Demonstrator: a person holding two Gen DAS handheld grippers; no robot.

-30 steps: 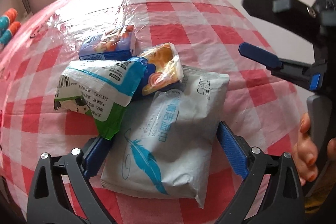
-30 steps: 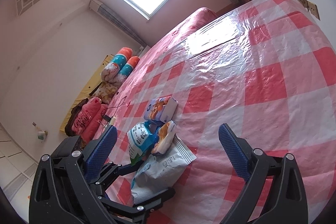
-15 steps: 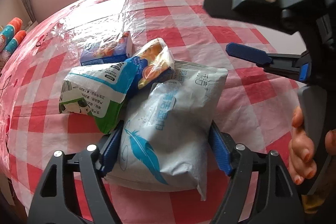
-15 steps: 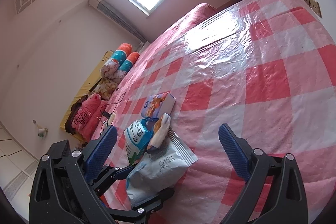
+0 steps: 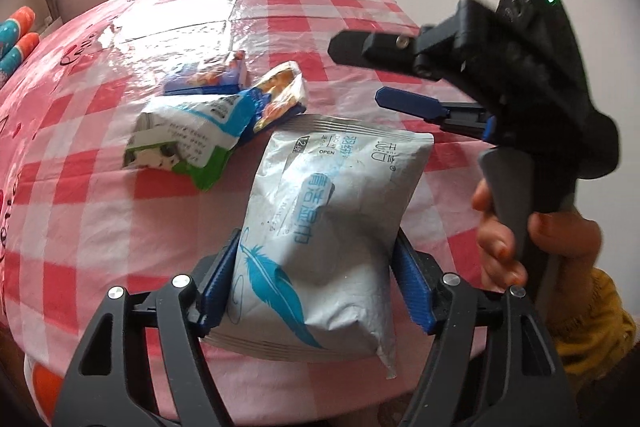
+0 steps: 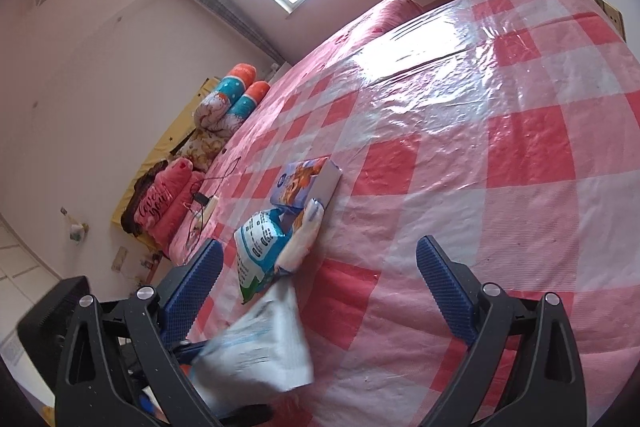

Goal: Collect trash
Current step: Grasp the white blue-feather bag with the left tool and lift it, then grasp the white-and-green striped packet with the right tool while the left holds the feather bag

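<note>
My left gripper (image 5: 316, 283) has just been closing, and its blue fingers (image 5: 218, 279) now press both sides of the white wipes pack (image 5: 332, 227), gripping its near end. The pack's far end tilts up off the desk (image 5: 80, 227), clear of the other litter. Ahead and to the left of those fingers lie a green-and-white wrapper (image 5: 184, 143), an orange snack bag (image 5: 280, 99) leaning on it, and a blue carton (image 5: 208, 79) just beyond. The desk's near edge runs right beneath my left fingers. My right gripper (image 6: 320, 291) stands wide open and empty, and the checked cloth ahead of its right finger is bare out to the far edge.
</note>
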